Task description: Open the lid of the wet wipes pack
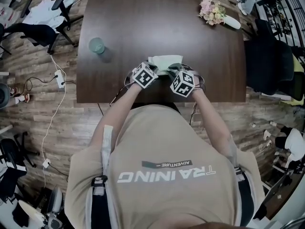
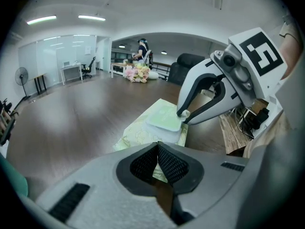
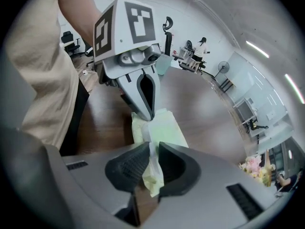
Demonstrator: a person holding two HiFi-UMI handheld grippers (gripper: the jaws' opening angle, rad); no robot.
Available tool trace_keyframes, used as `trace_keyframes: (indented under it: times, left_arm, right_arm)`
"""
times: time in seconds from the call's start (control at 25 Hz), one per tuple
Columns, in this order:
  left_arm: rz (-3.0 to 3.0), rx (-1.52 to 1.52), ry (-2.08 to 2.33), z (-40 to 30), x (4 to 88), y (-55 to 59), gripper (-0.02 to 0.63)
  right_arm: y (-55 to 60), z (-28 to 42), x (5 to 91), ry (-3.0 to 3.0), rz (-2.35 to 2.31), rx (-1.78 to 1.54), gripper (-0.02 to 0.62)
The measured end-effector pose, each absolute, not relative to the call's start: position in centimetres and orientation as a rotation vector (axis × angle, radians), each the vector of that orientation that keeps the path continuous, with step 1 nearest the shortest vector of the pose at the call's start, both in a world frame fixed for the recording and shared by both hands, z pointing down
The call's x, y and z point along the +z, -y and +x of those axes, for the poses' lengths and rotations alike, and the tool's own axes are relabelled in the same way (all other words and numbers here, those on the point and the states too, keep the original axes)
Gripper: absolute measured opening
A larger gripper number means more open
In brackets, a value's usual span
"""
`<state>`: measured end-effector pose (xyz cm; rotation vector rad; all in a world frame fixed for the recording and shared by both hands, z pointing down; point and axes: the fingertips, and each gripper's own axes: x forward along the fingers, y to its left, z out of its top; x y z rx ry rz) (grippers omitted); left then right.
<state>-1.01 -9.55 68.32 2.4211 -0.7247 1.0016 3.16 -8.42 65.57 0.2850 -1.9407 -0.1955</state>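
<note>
A pale green wet wipes pack [image 1: 163, 61] lies near the front edge of the dark table [image 1: 143, 18]. In the left gripper view its rectangular lid [image 2: 164, 118] lies flat on top of the pack [image 2: 136, 132]. My left gripper [image 2: 158, 149] is shut on the pack's near edge. From the right, my right gripper [image 2: 183, 113] meets the lid's rim. In the right gripper view a thin white-green flap [image 3: 152, 173] stands pinched between my right gripper's [image 3: 151, 149] pads. My left gripper [image 3: 147, 116] bears on the pack [image 3: 167, 128] beyond.
A green cup [image 1: 96, 45] stands at the table's left. A bunch of flowers [image 1: 213, 11] lies at the far right corner. Office chairs [image 1: 267, 63] flank the table, and a cable with a power strip [image 1: 59, 78] lies on the floor to the left.
</note>
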Motion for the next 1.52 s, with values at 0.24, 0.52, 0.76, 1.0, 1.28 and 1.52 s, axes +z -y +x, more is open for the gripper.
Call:
trace_keyframes:
  times: [0.24, 0.52, 0.76, 1.0, 1.28, 1.52]
  left_arm:
    - [2.414, 0.994, 0.716, -1.0, 68.2, 9.5, 0.009]
    - [2.409, 0.983, 0.735, -0.7, 68.4, 9.6, 0.009]
    - [2.388, 0.941, 0.740, -0.9, 68.1, 9.5, 0.009]
    - [2.376, 0.960, 0.727, -1.1, 68.1, 9.5, 0.009]
    - [2.353, 1.030, 0.719, -0.9, 68.4, 9.6, 0.009]
    - [2.327, 1.074, 0.721, -0.7, 68.5, 9.5, 0.009]
  right_arm:
    - [9.2, 3.2, 63.7, 1.985, 0.290, -0.159, 0.046]
    - [10.2, 3.5, 62.3, 2.006, 0.317, -0.196, 0.038]
    - [11.2, 3.1, 61.3, 2.022, 0.327, -0.222, 0.034]
    - [12.5, 2.7, 60.8, 2.041, 0.332, -0.221, 0.032]
    - [14.4, 2.4, 60.5, 2.071, 0.320, -0.214, 0.034]
    - [15.9, 2.2, 60.5, 2.101, 0.308, -0.200, 0.034]
